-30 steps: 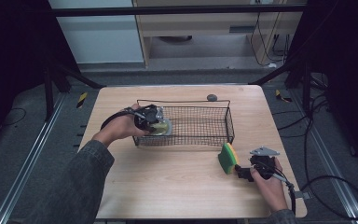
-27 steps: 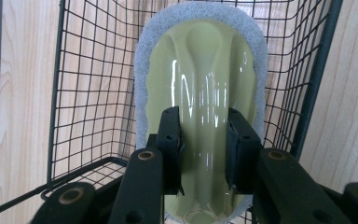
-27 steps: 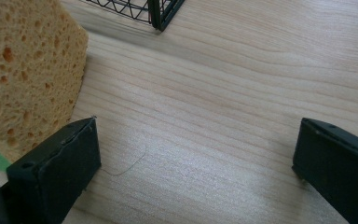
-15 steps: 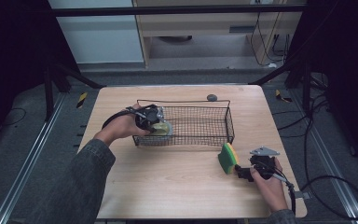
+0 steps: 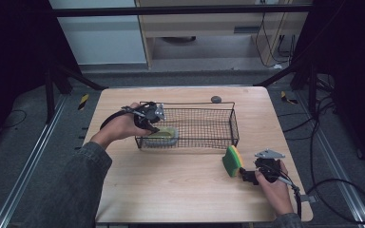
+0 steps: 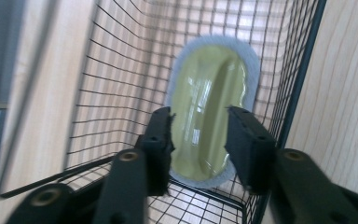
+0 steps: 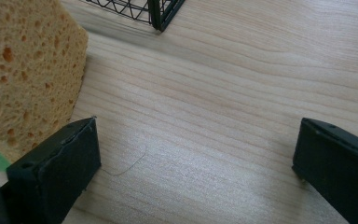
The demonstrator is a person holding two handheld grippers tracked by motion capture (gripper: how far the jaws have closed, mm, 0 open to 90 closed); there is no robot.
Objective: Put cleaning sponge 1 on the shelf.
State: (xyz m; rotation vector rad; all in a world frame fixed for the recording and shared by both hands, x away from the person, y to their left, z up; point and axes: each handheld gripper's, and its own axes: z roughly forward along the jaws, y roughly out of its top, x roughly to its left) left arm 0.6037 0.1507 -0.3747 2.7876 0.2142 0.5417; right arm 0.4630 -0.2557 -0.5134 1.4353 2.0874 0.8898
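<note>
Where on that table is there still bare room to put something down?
The widest bare patch is the near wood of the table, between the wire basket and the front edge, left of the sponge. The basket's right half is bare too. It is crowded at the basket's left end, around the scrubber pad and left tool.
</note>
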